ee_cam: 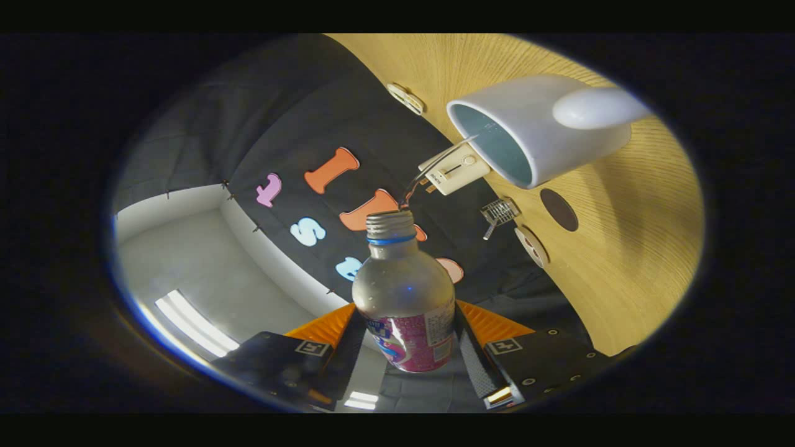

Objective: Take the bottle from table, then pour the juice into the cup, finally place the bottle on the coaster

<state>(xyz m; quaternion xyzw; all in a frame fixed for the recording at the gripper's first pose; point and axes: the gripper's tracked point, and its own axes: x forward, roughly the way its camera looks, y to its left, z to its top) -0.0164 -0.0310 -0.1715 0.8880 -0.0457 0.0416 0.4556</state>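
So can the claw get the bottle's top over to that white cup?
Probably yes. The claw is shut on the bottle, and nothing lies between the bottle's cap and the white cup beyond it.

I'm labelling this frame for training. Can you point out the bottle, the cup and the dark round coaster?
bottle [404, 298], gripper view, clear shoulder, between the hand-held gripper's fingers.
cup [546, 133], gripper view, white outer wall.
coaster [559, 210], gripper view, centre of the disc.

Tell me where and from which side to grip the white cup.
Judging by its pose, grip the cup across its round body from the side away from the handle. The gripper is now shut on the bottle.
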